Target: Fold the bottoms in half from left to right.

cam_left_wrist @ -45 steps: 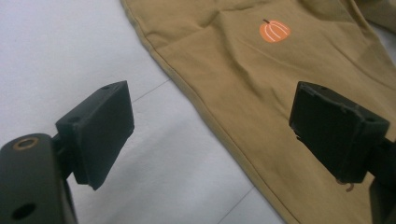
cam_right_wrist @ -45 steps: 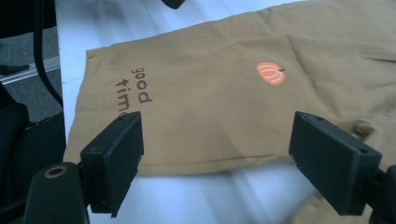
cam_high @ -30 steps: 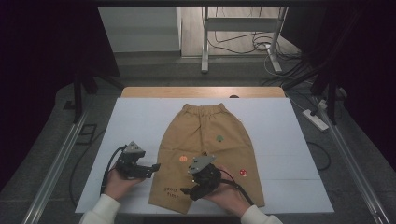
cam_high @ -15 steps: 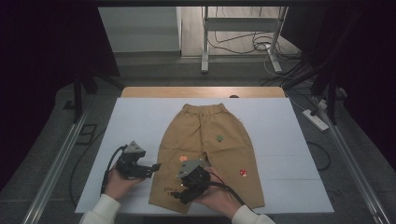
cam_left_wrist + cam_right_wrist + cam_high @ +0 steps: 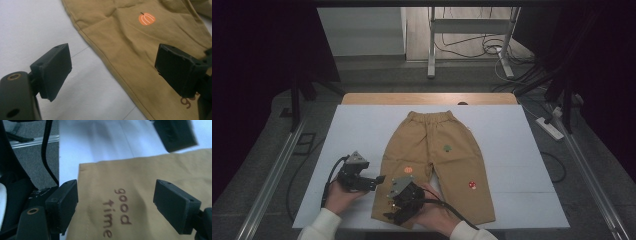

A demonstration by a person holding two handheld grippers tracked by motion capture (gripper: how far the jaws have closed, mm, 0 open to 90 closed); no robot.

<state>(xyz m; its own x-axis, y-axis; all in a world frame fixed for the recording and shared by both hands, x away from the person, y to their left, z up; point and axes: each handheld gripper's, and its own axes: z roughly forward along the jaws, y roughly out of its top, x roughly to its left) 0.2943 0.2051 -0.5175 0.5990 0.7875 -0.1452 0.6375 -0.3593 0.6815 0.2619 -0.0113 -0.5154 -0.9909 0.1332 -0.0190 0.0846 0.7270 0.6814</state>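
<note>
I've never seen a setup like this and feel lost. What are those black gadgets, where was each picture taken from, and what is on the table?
A person sits at a white-topped table and holds a black two-jaw hand gripper in each hand; there is no robot arm. The high view looks down from above the person's side. There the left gripper sits beside the left leg of a pair of tan children's trousers, and the right gripper is over that leg's hem.

The other two pictures come from cameras riding on the grippers, looking along their jaws. The left gripper view shows open jaws above the trouser edge and an orange pumpkin print. The right gripper view shows open jaws above the brown words "good time" near the hem.

Nothing is held; both grippers are open, with nothing between the jaws.
</note>
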